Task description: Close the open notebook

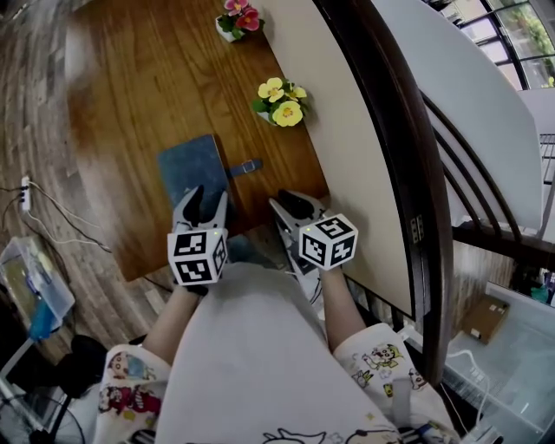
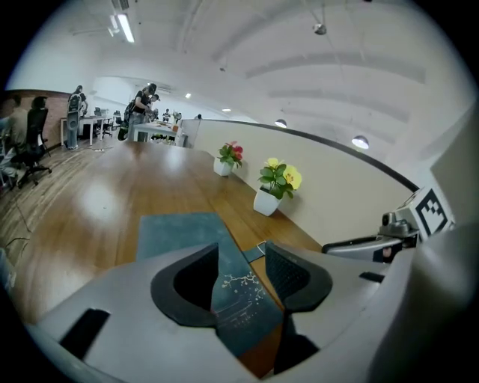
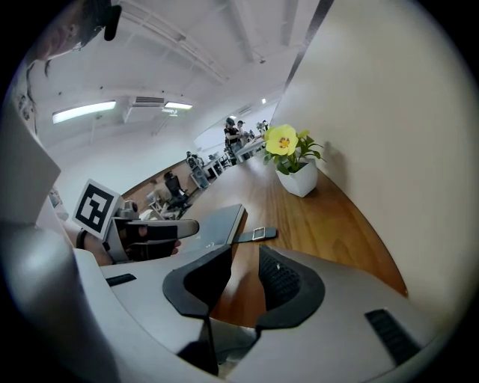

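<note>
Teal notebook [image 1: 191, 165] lies closed, left gripper [image 1: 206, 201] over its near edge

A blue-grey rectangular notebook [image 1: 192, 169] lies on the brown wooden bench [image 1: 147, 87], its strap [image 1: 246, 166] reaching right. Behind it to the right stands a white pot of yellow flowers [image 1: 279, 101]; farther back, a white pot of pink flowers [image 1: 238, 19].

Yellow-flower pot [image 1: 279, 102], pink-flower pot [image 1: 236, 19] on wooden table [image 1: 156, 78].
</note>
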The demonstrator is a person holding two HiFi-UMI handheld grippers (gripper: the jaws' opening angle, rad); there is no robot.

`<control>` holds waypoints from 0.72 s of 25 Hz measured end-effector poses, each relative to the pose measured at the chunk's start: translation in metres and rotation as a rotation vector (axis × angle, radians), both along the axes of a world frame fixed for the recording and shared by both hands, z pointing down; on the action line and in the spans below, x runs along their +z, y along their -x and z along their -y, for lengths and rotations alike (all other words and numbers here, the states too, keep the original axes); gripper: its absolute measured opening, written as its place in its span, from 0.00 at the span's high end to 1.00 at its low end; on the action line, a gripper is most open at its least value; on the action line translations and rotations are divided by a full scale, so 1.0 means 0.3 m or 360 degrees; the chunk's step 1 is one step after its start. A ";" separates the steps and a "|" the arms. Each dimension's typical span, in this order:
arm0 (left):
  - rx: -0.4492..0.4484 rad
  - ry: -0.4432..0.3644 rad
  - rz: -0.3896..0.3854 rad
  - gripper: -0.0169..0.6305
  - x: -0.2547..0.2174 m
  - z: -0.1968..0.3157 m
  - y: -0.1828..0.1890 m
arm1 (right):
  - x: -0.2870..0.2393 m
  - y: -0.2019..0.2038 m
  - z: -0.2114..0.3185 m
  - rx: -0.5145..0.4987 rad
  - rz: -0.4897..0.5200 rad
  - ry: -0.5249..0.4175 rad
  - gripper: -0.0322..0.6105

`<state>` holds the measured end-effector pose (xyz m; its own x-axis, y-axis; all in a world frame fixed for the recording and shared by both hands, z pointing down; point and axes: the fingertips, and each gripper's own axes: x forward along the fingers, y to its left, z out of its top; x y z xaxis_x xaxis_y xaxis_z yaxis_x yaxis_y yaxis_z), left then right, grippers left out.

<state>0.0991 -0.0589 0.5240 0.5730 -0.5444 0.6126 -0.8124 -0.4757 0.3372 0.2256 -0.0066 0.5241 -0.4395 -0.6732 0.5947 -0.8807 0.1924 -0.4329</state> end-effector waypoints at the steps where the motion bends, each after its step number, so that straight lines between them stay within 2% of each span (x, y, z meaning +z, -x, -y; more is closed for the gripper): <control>1: -0.0008 -0.0014 -0.0004 0.71 -0.013 0.005 0.012 | -0.010 0.008 0.006 -0.0010 -0.0002 -0.0011 0.78; 8: -0.0060 -0.0117 -0.0042 0.71 -0.125 0.038 0.130 | -0.111 0.097 0.077 -0.0112 -0.0036 -0.0132 0.78; 18: -0.0273 -0.0343 -0.0061 0.75 -0.345 0.078 0.409 | -0.339 0.287 0.189 -0.0307 -0.0122 -0.0437 0.79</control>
<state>-0.0237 -0.0822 0.4203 0.4820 -0.7506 0.4519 -0.8757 -0.3965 0.2755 0.1395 -0.0632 0.4223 -0.5352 -0.7217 0.4390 -0.8447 0.4588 -0.2757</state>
